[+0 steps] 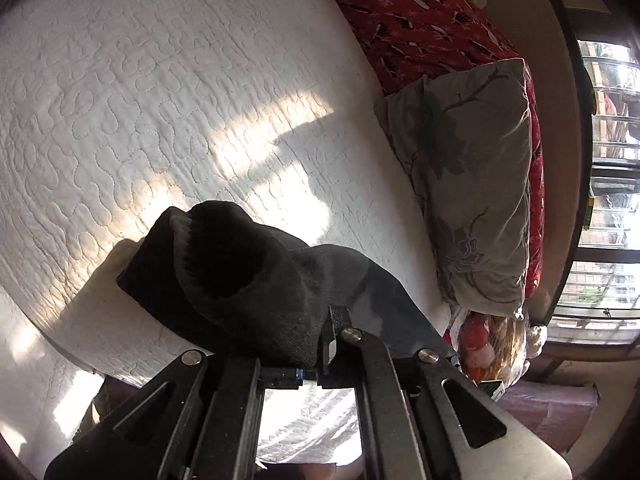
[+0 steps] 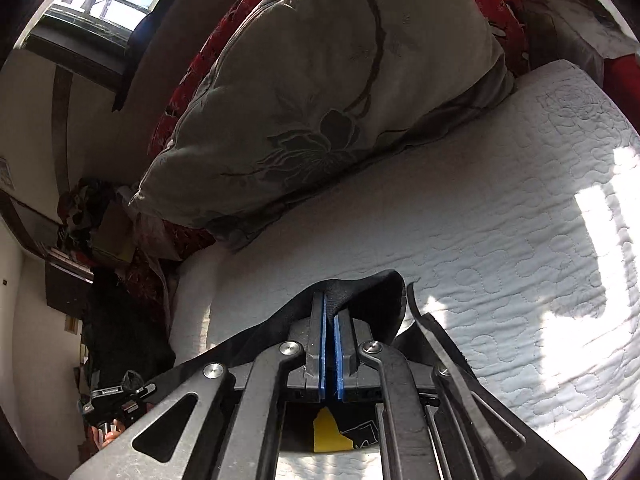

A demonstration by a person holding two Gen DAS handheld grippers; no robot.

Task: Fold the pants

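Observation:
The black pants [image 1: 248, 280] hang bunched over my left gripper [image 1: 308, 344], which is shut on the cloth; a ribbed cuff opening faces the camera and the fabric hides the fingertips. In the right wrist view my right gripper [image 2: 330, 308] is shut on another part of the black pants [image 2: 360, 288], pinched between its blue pads [image 2: 322, 344]. Both grippers hold the pants a little above the white quilted mattress [image 1: 160, 100], which also shows in the right wrist view [image 2: 480, 220].
A grey flowered pillow [image 1: 472, 184] leans on a red patterned blanket [image 1: 420, 20] along the mattress edge; the pillow [image 2: 320, 92] also shows in the right wrist view. A window [image 1: 608, 160] is beyond. Clutter and a shelf [image 2: 80, 240] stand beside the bed.

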